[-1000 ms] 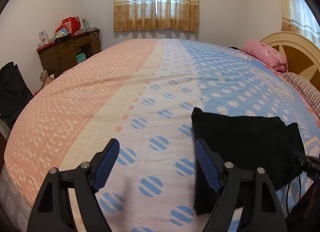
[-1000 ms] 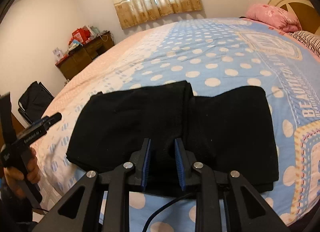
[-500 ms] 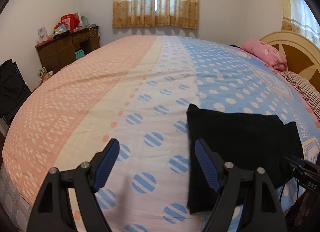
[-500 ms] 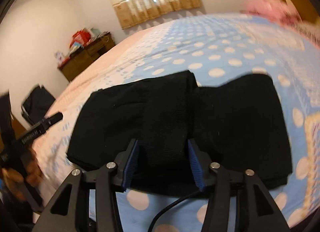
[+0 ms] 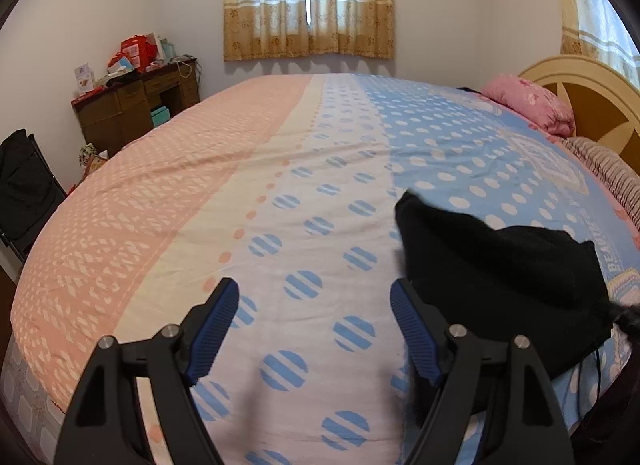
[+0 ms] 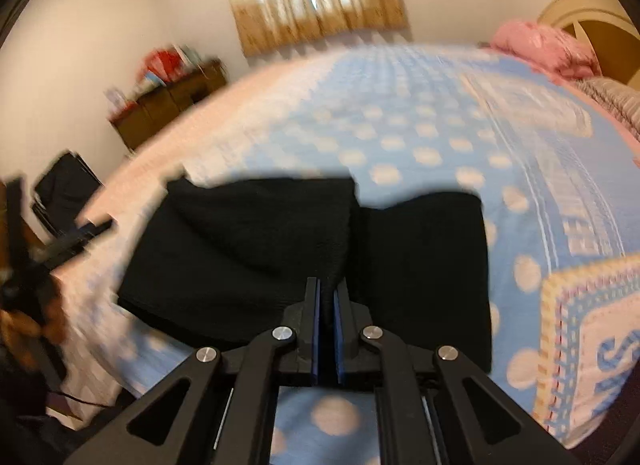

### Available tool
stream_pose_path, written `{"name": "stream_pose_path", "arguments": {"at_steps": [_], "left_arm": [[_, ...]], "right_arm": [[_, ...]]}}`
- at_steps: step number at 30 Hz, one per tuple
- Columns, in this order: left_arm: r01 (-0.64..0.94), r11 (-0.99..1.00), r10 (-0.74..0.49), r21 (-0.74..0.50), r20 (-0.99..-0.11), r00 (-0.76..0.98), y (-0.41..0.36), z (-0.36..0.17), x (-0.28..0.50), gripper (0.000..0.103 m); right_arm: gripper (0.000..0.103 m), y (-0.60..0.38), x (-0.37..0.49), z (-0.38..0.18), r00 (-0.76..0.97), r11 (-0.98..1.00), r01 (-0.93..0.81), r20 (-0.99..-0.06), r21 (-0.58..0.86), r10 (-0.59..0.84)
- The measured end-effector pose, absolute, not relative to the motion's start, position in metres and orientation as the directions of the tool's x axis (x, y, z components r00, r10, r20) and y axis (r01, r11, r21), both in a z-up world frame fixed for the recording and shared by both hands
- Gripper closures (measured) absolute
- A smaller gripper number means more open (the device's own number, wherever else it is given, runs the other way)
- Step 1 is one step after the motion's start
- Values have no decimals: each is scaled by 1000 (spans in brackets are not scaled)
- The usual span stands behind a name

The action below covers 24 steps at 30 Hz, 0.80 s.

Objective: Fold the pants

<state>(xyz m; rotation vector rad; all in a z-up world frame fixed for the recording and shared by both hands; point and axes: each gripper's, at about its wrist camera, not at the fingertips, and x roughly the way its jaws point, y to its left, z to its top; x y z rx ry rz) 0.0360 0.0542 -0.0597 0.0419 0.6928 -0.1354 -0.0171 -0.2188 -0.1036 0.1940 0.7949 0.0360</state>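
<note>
R gripper (image 6: 327, 307) reclosed on pants (image 6: 256, 241), L gripper (image 5: 314, 329) spread wide

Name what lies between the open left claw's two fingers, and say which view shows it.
Only bedspread, with its striped blue dots, lies between the left claw fingers. The black pants sit just right of them. The left wrist view shows this.
</note>
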Motion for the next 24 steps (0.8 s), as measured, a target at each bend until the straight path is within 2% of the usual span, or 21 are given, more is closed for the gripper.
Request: {"name": "stream_pose_path", "arguments": {"at_steps": [1, 3, 8, 10, 11, 13, 14, 18, 19, 21, 22, 24], "left_arm": [[144, 990, -112, -4, -645, 756, 52, -62, 36, 22], [158, 987, -111, 11, -662, 741, 43, -68, 36, 22], [183, 978, -64, 99, -693, 718, 29, -83, 36, 22], [174, 976, -37, 128, -695, 718, 27, -87, 36, 22], [171, 976, -29, 134, -700, 714, 27, -88, 37, 22], [165, 978, -26, 125, -716, 698, 28, -91, 39, 22], [161, 980, -28, 118, -719, 695, 30, -91, 39, 22], [125, 985, -7, 119, -696, 718, 39, -82, 36, 22], [111, 988, -7, 108, -687, 727, 44, -79, 36, 22], [81, 993, -4, 83, -675, 738, 55, -72, 37, 22], [69, 995, -1, 74, -672, 740, 60, -70, 38, 22], [50, 997, 3, 60, -666, 746, 66, -67, 39, 22]], "right_arm": [[97, -221, -14, -119, 679, 978, 48, -725, 203, 116], [96, -222, -17, -123, 711, 974, 49, -693, 220, 121], [91, -240, -24, -111, 723, 929, 56, -656, 365, 214], [85, -251, -31, -98, 757, 905, 52, -608, 422, 240], [79, -253, -32, -94, 770, 899, 44, -588, 435, 247], [33, -257, -29, -89, 795, 889, 30, -550, 457, 256], [30, -256, -27, -89, 805, 889, 27, -537, 457, 252], [33, -249, 0, -103, 782, 887, 4, -554, 462, 285], [41, -241, 7, -109, 774, 897, -4, -567, 443, 283], [51, -230, 18, -121, 744, 923, -2, -616, 384, 258], [51, -221, 22, -128, 731, 944, 14, -647, 330, 216], [51, -210, 17, -129, 753, 962, 23, -638, 271, 162]]}}
